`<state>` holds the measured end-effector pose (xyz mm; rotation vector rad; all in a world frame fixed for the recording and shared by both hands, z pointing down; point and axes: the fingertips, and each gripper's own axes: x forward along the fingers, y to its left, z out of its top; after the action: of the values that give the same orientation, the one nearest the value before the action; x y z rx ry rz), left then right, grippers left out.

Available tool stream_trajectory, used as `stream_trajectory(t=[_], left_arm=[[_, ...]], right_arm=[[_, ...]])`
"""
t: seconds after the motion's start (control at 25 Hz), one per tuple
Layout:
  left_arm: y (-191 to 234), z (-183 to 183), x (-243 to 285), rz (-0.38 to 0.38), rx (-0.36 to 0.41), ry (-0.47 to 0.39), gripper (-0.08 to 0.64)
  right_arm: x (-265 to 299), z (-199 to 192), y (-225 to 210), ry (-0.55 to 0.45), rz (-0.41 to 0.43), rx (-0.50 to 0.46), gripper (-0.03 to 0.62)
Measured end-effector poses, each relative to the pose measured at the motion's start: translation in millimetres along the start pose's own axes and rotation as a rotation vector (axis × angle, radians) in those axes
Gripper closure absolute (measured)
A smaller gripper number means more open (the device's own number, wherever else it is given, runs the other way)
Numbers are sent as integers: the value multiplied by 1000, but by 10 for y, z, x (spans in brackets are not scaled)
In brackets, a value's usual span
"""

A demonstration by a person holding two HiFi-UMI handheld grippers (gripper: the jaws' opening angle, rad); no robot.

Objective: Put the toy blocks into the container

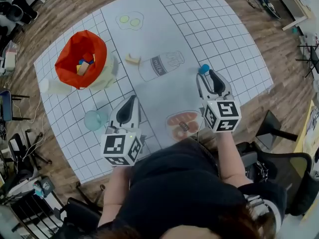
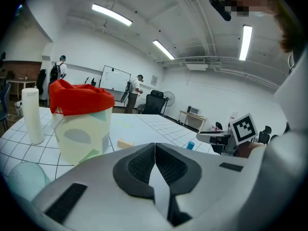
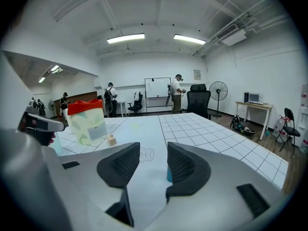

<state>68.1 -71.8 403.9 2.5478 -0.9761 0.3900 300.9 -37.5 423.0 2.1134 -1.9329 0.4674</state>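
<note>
A pale container with a red liner (image 1: 79,59) stands at the mat's left with several blocks inside. A tan block (image 1: 132,59) lies on the mat to its right. A small blue block (image 1: 204,68) sits just beyond the tips of my right gripper (image 1: 208,79), which is open and empty. In the right gripper view the blue block (image 3: 169,173) peeks out by the right jaw, ahead of the gripper (image 3: 153,165). My left gripper (image 1: 131,99) is shut with nothing in it, and its pads (image 2: 144,163) meet. The container (image 2: 82,124) stands ahead of it to the left.
A white cylinder (image 1: 55,87) lies beside the container. A translucent teal bowl (image 1: 95,119) sits left of my left gripper. The white grid mat (image 1: 219,29) carries printed egg, milk bottle and plate pictures. Chairs and gear stand on the wooden floor around it.
</note>
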Motion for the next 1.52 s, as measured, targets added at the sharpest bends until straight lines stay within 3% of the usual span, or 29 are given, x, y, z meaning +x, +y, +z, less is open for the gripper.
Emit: stream_trajectory(t=[0.52,0.96,1.24,1.52], left_arm=[[-82,-223,656,61,21,97,532],[12,-226,720,82,27,112,532],[162,113,410,59,24,52,533],[429,444,-61,67,25,-1,534]], right_arm=[[455,-472,-440,103,22,6,396],[568,-585,-451,150,25,-32,442],[462,-266,-149,136,54,-63,443],[421,246,624,105,206,-98,443]])
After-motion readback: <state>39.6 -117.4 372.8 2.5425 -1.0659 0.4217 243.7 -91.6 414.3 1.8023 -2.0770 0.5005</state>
